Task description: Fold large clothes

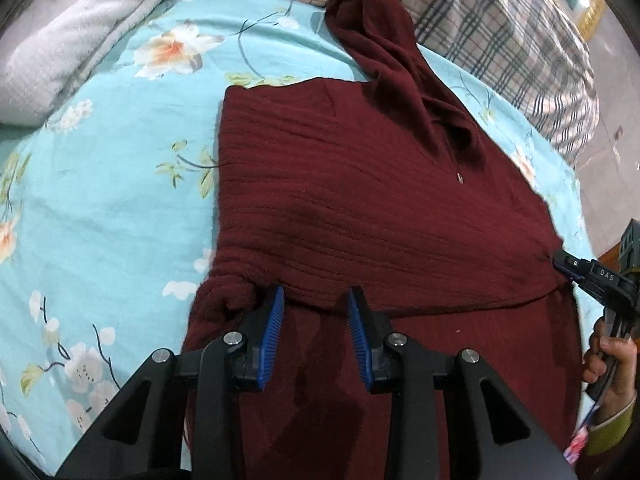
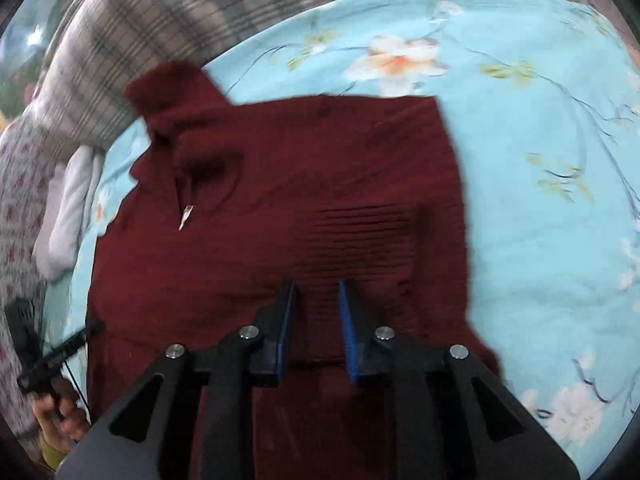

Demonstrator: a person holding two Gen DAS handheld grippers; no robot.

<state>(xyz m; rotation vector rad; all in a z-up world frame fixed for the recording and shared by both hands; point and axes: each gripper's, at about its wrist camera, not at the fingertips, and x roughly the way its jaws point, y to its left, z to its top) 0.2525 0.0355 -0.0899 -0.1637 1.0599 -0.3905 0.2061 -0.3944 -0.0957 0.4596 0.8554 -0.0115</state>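
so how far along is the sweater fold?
Done: the maroon sweater lies flat on the floral sheet, one side edge looks folded in straight, and a layer edge crosses it near the tongs.
In hand: nothing. The left tongs and right tongs are open over the fabric.
Left: the hood sticks out toward the plaid blanket, and the final folds remain.

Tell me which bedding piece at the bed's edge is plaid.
The checked quilt along the far edge behind the maroon hoodie; the folded white blanket is plain.
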